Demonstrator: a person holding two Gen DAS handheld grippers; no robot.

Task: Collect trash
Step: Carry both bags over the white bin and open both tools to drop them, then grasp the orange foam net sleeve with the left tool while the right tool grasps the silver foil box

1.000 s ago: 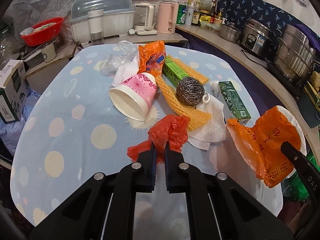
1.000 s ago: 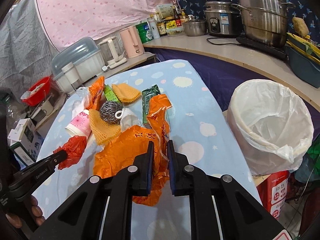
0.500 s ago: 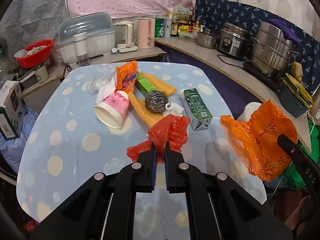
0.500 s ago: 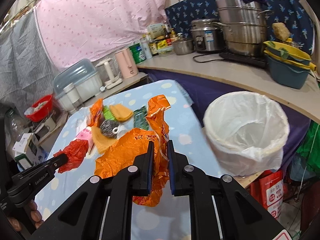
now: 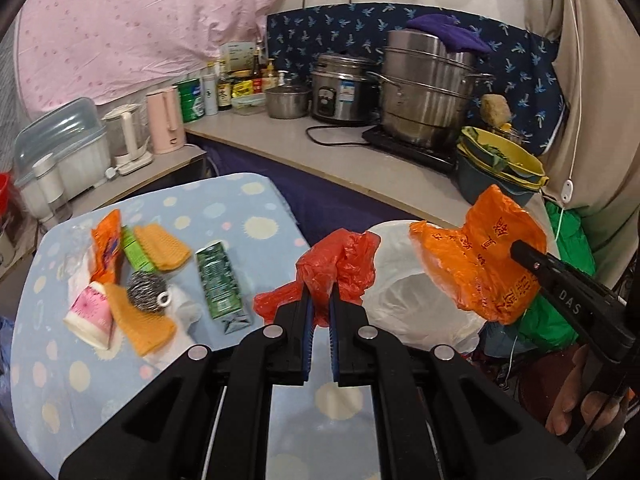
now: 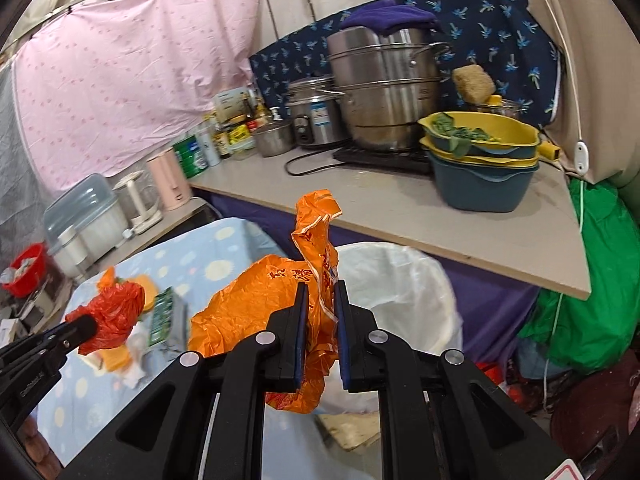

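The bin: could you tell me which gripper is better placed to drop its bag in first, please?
Right, probably. The right gripper holds the orange bag right at the bin opening; the left gripper, with the red bag, sits nearer the table.

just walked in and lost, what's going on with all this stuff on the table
A person is clearing trash with a handheld tool in each hand. The left tool is shut on a crumpled red plastic bag; the right tool is shut on a crumpled orange plastic bag. Both bags are near the white-lined trash bin. A green carton, steel scourer and pink paper cup remain on the table.
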